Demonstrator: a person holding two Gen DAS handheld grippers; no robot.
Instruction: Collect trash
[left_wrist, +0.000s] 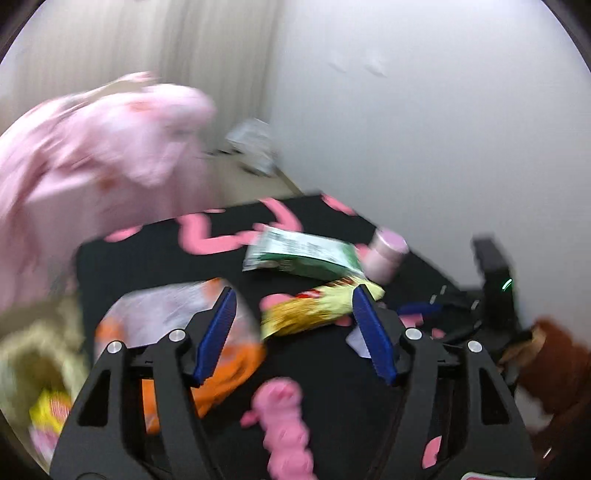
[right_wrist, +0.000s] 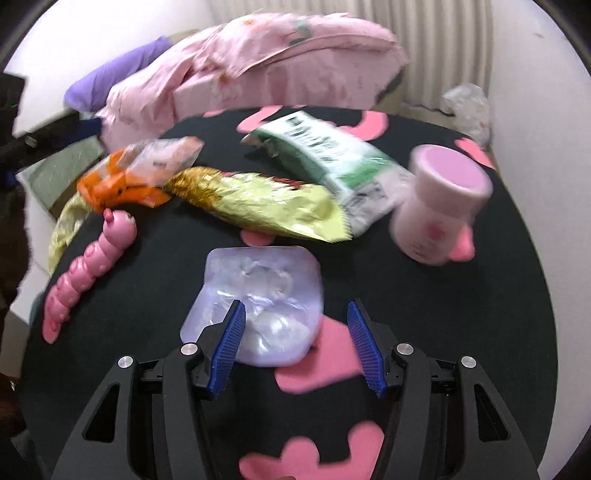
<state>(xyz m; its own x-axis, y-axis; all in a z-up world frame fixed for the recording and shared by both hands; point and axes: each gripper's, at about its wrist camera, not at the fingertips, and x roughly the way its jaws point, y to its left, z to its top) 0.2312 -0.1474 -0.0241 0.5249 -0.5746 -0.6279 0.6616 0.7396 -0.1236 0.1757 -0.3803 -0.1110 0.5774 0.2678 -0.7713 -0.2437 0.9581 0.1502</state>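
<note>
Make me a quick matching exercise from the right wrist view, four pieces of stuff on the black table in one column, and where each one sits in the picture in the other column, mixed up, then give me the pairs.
Things:
1. pink caterpillar toy
2. pink bottle
3. clear plastic wrapper
4. orange snack bag

Places:
A. right side, next to the green and white bag
B. front centre, just ahead of the right gripper
C. left edge, lying lengthwise
D. back left, by the gold wrapper

Pairs: 1-C, 2-A, 3-B, 4-D
</note>
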